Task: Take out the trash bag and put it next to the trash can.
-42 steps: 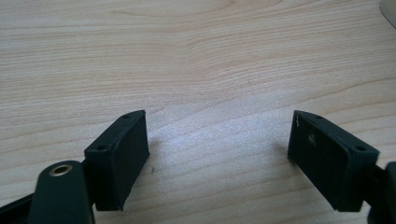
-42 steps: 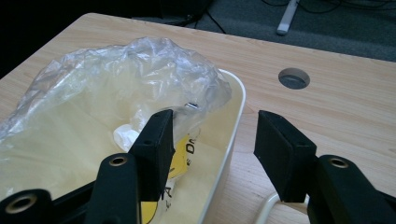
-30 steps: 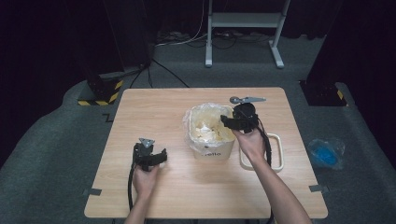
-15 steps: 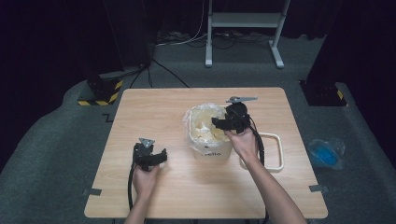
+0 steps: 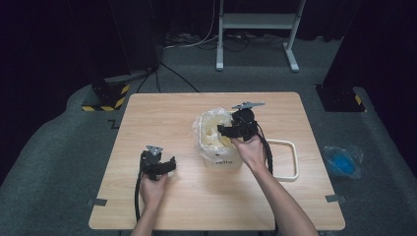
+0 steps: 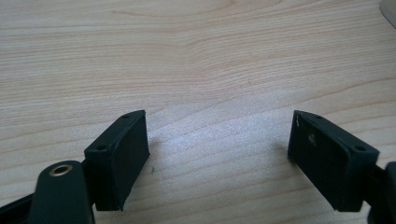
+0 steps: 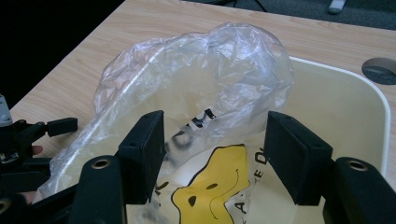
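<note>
Having shifted from the bin's right rim toward its middle since a second ago: right gripper [image 5: 227, 130], jaws just opened wider, now spread apart over the clear plastic bag [image 7: 196, 84], pads not pressing it. Bag bunched inside the cream bin [image 5: 221, 160], near the table [image 5: 162, 108] centre; yellow smiley print and dark lettering partly hidden behind the jaws, bag's lower part cut off. Unmoved near the front left edge: left gripper [image 6: 217, 154], jaws wide apart above bare wood, nothing between. White lid frame [image 5: 290, 160] half covered by the right forearm.
</note>
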`<state>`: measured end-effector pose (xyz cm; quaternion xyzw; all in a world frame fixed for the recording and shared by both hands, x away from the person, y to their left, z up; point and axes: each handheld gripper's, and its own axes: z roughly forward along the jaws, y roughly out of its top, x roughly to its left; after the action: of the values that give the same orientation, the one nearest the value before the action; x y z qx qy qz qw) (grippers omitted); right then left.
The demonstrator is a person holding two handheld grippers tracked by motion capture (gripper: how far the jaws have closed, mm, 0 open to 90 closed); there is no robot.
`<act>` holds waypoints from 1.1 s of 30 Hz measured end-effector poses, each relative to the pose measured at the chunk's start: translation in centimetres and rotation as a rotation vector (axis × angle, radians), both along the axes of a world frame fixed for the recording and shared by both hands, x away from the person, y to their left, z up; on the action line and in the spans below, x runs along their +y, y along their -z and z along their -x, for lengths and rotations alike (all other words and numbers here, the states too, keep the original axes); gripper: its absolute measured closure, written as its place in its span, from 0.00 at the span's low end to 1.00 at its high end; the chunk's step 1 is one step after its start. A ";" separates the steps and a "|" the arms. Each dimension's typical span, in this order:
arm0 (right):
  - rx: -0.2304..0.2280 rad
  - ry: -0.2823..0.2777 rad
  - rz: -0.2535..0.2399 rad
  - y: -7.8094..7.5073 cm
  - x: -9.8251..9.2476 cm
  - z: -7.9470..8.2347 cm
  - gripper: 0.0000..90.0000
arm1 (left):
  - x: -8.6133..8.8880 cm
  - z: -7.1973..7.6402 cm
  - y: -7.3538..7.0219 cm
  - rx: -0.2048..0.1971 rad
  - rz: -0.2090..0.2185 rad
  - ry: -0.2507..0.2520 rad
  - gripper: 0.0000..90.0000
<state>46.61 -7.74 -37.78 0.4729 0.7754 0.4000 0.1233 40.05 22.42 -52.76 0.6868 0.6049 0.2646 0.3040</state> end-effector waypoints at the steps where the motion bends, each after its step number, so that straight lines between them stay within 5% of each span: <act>1: -0.003 -0.002 0.001 0.0 0.1 0.0 0.43 | 0.0 0.0 0.0 0.000 0.000 0.000 0.22; 33: -0.009 -0.031 0.000 -0.1 2.1 0.5 0.43 | 0.0 0.0 0.0 0.000 0.000 -0.002 0.23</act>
<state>46.06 -5.59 -37.68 0.4590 0.7821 0.4039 0.1208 40.01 22.41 -52.76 0.6861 0.6057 0.2650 0.3037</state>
